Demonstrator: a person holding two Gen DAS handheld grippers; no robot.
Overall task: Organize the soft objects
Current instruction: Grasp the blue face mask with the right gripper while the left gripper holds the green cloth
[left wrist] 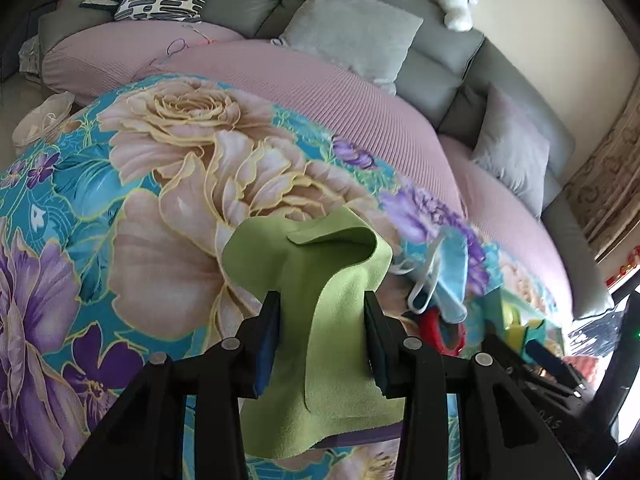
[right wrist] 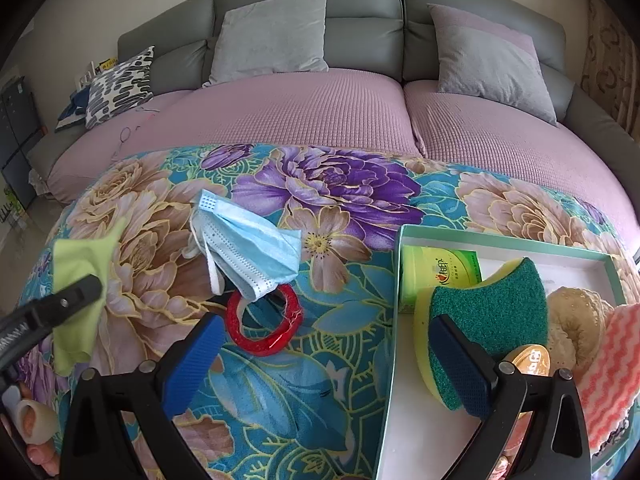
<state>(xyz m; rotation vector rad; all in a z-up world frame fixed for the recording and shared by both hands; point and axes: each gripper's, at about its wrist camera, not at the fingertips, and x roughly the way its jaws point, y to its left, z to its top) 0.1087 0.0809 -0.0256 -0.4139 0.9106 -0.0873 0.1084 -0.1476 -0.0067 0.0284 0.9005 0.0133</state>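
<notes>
Left wrist: left tongs (left wrist: 322, 300) pinch green cloth (left wrist: 320, 320) (draped); right tongs (right wrist: 324, 356) gape wide, empty.

Floral cloth (right wrist: 340, 208) w/ mask (right wrist: 248, 256), red ring (right wrist: 262, 320), tray (right wrist: 404, 320).

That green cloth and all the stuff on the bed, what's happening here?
A person is tidying soft things using two hand-held claws. The left claw has the light green fleece cloth draped between its fingers, above the floral bedspread. The right claw is open and empty, beside a shallow white box already holding a yellow-and-green scrubbing sponge. A crumpled blue face mask and a red plastic ring lie on the bedspread.
</notes>
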